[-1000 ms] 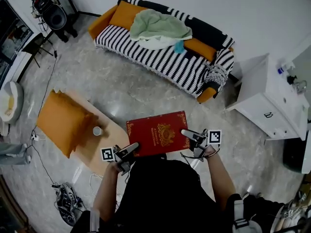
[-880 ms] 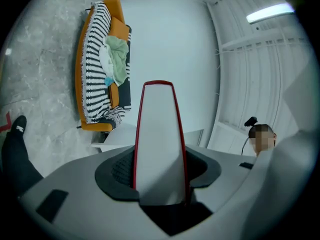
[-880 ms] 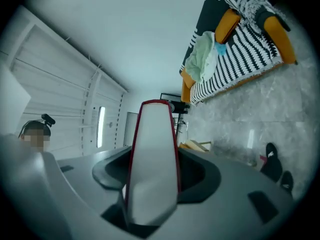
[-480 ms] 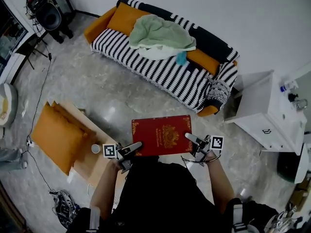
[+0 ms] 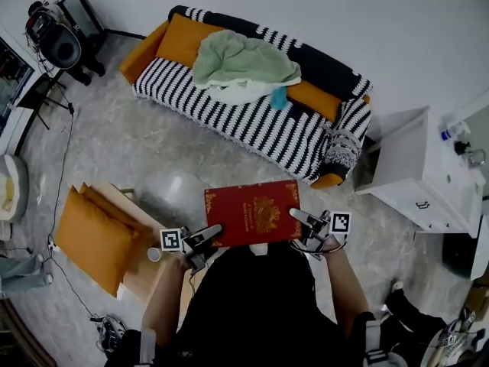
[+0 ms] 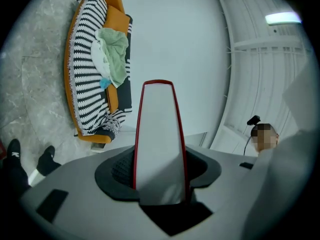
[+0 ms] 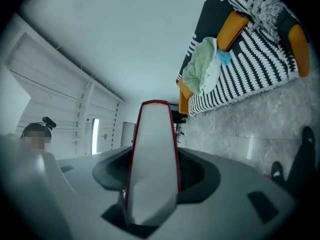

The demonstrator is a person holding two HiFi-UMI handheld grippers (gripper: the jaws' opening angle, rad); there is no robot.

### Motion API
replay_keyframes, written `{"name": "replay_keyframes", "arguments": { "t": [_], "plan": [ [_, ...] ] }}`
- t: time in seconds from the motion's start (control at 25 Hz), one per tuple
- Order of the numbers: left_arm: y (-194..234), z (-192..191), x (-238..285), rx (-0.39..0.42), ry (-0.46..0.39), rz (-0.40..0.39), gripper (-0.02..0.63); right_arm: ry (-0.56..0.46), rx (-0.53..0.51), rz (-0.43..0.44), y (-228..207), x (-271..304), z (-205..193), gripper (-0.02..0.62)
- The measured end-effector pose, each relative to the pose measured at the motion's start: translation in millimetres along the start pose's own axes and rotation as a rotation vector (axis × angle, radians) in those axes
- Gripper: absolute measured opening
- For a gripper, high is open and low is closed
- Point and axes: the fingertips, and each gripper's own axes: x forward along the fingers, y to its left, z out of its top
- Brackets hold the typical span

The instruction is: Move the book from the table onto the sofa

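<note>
A large red book (image 5: pixel 252 212) with a gold crest is held level over the floor, just in front of the person. My left gripper (image 5: pixel 210 234) is shut on its near left edge and my right gripper (image 5: pixel 299 216) on its right edge. In the left gripper view the book's white page edge (image 6: pixel 160 144) stands between the jaws, and in the right gripper view the book (image 7: pixel 152 159) does the same. The black-and-white striped sofa (image 5: pixel 229 105) lies ahead across the marble floor, also seen as the sofa (image 6: pixel 85 84) and the sofa (image 7: pixel 250 69).
A green blanket (image 5: pixel 244 60) and orange cushions lie on the sofa. The low wooden table (image 5: pixel 145 270) at the left carries an orange cushion (image 5: pixel 92 235) and a white cup (image 5: pixel 155 254). A white cabinet (image 5: pixel 416 174) stands right of the sofa. Equipment (image 5: pixel 57 44) sits at the far left.
The book, still clamped by both grippers, has moved away from the low table, which has slid left and down in the head view. The grip looks unchanged.
</note>
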Motion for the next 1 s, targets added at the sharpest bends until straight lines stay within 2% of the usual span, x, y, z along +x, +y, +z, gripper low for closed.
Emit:
{"name": "replay_keyframes", "arguments": {
  "t": [0.28,0.48,0.72,0.88,1.0],
  "plan": [
    [12,30,37,-0.016,-0.029,0.046,0.241,0.02,0.057,0.024,-23,2,48,0.25],
    [17,55,84,-0.006,-0.084,0.069,0.242,0.065,0.073,0.044,-36,-2,109,0.25],
    [14,84,130,0.027,-0.218,0.076,0.241,0.185,0.056,0.09,-38,5,175,0.25],
    [10,92,144,0.057,-0.287,0.096,0.241,0.282,0.058,0.1,-43,17,204,0.25],
    [10,98,153,0.065,-0.34,0.083,0.242,0.334,0.054,0.097,-42,26,220,0.25]
  ]
}}
